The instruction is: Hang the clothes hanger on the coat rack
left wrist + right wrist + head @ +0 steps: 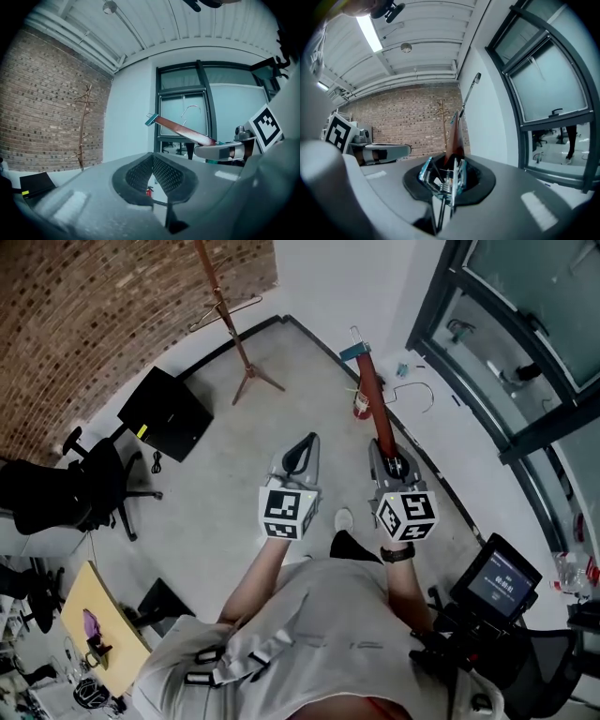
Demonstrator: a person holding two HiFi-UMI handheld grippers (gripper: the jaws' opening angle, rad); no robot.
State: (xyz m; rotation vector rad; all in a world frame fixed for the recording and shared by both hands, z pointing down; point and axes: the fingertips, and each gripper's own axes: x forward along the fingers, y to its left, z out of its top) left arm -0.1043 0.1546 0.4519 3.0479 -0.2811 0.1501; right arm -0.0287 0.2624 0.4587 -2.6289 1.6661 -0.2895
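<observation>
My right gripper [389,461] is shut on the clip end of a red-brown wooden hanger [374,401], which points away from me with its metal hook [355,334] at the far end. In the right gripper view the hanger's teal clip [448,179] sits pinched between the jaws, and the bar [455,136] rises from it. The wooden coat rack [228,307] stands by the brick wall, far ahead and to the left; it also shows as the coat rack [83,127] and the coat rack [440,111]. My left gripper [302,454] is shut with nothing in it.
A black case [165,412] lies on the floor left of the rack. An office chair [70,491] stands at the left. A red fire extinguisher [361,407] and a wire hanger [413,394] lie by the dark-framed window wall [487,381]. A monitor [496,581] is at my right.
</observation>
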